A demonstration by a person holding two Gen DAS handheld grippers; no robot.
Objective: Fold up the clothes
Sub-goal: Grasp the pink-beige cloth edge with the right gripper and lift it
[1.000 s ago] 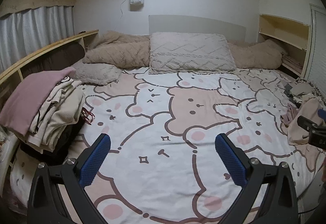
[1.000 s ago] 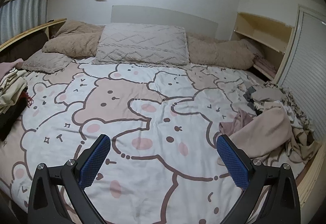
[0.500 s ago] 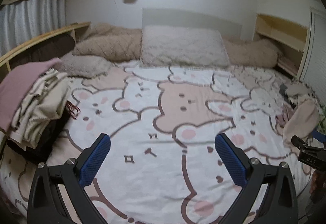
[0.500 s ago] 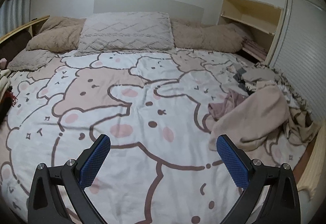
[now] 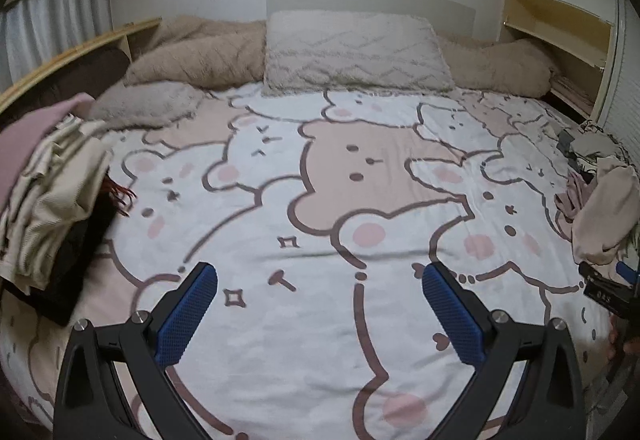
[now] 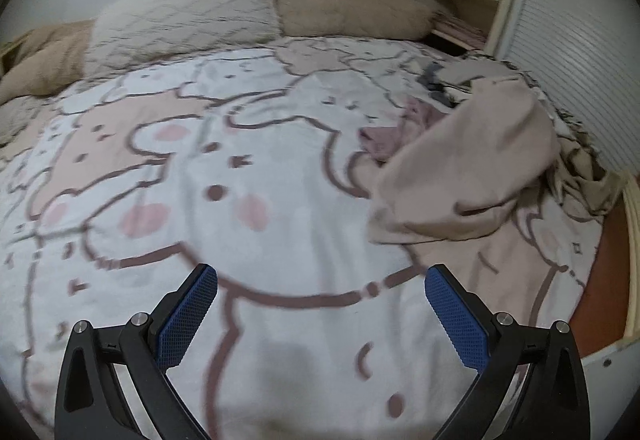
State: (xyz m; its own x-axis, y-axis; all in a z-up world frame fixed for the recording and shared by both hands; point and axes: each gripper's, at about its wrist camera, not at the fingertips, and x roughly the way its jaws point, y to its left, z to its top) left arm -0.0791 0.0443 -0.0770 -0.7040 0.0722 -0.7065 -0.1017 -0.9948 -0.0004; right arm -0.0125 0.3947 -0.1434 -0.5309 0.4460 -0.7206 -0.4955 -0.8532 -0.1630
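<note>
A heap of unfolded clothes lies at the bed's right edge, topped by a crumpled beige garment with a mauve garment behind it; the same beige garment shows at the right of the left wrist view. A stack of folded clothes, cream with a pink piece on top, rests at the bed's left edge. My left gripper hovers open over the middle of the bear-print bedspread, holding nothing. My right gripper is open and empty, short of the beige garment. The right gripper's body peeks in at the left view's right edge.
A large patterned pillow and beige fluffy bedding line the headboard. A wooden ledge runs along the left, shelves and a slatted door stand on the right. The bed's wooden frame shows at the right.
Both grippers have stayed open. The right gripper has swung right and closer toward the unfolded heap, which now looms larger. The left gripper has shifted slightly forward over the bed.
</note>
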